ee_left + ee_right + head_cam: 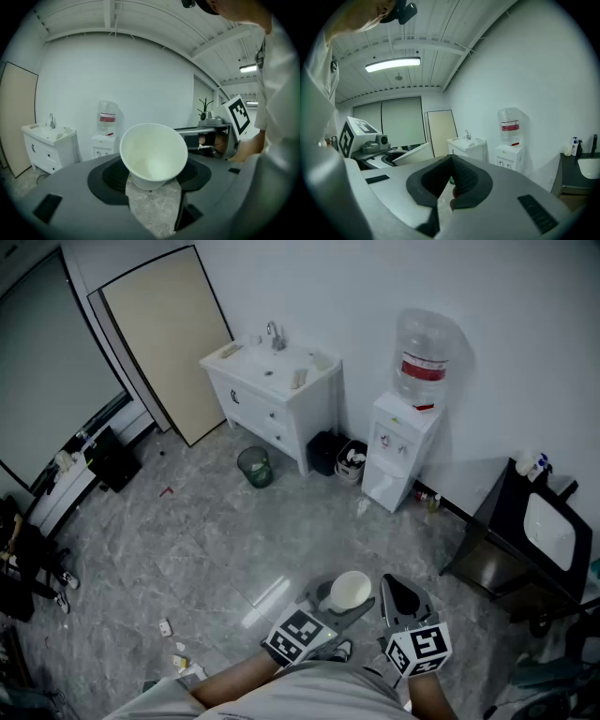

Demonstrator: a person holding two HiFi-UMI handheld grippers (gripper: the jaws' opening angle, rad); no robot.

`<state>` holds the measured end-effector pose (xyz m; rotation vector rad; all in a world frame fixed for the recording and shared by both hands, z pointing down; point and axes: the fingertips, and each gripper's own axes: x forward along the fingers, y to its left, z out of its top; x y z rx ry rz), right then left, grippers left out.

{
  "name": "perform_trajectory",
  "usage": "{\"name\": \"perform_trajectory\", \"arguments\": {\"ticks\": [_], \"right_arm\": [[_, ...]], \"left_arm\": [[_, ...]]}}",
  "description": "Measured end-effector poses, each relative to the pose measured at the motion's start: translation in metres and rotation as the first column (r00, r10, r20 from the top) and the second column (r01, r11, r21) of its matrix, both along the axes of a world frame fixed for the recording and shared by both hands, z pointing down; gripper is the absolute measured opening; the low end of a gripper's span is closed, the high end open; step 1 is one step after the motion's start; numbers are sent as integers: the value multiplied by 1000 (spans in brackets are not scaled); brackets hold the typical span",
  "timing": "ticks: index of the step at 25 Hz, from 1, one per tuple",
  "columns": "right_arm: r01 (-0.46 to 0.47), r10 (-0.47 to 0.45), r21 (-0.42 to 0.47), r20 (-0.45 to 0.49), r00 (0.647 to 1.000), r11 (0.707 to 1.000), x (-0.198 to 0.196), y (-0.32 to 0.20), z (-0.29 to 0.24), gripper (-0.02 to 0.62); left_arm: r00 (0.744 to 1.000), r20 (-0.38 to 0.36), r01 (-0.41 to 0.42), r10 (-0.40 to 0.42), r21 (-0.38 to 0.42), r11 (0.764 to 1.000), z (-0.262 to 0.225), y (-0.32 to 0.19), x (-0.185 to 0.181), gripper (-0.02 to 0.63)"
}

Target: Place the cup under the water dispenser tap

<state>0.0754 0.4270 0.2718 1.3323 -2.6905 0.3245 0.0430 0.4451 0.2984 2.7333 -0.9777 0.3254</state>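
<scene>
Closest in: my left gripper (347,600), held low ahead of my chest, with its marker cube (298,634) at the rear. The jaws stand wide and press on the sides of a white paper cup (352,587). The cup is tipped, mouth turned back toward me and base pointing away. Its inside looks empty. In the left gripper view the black pads (110,178) flank the cup's lower wall on both sides, and grey floor shows beneath it.

Just beside it on the right: my right gripper (394,585), with its own marker cube (419,648) behind. Its jaws meet at the tips with nothing between them. Only a sliver of floor shows lower down between the pads.

Beyond both: grey marbled floor (216,531), scattered with small scraps at the near left.

Against the far wall stands the white water dispenser (401,446), a clear bottle (427,357) with a red label on top. The cup is well apart from it, across open floor, not under the taps.

Beside the dispenser, to its left, are a black bin (325,454) and a small basket (352,461). Further left are a green wastebasket (254,466), then a white vanity (272,395) with sink and faucet. A beige board (164,343) leans on the wall past that. On the right side, a black stand (497,540) carries a white basin (548,531).
</scene>
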Motion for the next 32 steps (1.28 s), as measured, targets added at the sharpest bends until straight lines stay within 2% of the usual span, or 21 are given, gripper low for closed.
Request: {"name": "perform_trajectory", "arguments": {"ticks": [5, 12, 22, 27, 32], "right_arm": [[8, -8, 0, 0, 1000, 1000, 4, 0, 2, 15], [30, -30, 4, 45, 999, 1000, 11, 1, -2, 15], [35, -36, 29, 53, 998, 999, 31, -17, -5, 15], [27, -28, 22, 52, 998, 999, 30, -37, 0, 15], [8, -8, 9, 49, 999, 1000, 21, -77, 10, 15]], "left_arm": [[1000, -5, 0, 0, 0, 1000, 1, 0, 6, 279], [1000, 9, -12, 12, -3, 1000, 7, -4, 16, 279], [1000, 20, -6, 5, 13, 1000, 8, -26, 33, 279], [1000, 23, -2, 2, 7, 1000, 16, -51, 29, 279], [1000, 24, -16, 15, 12, 1000, 27, -95, 20, 279]]}}
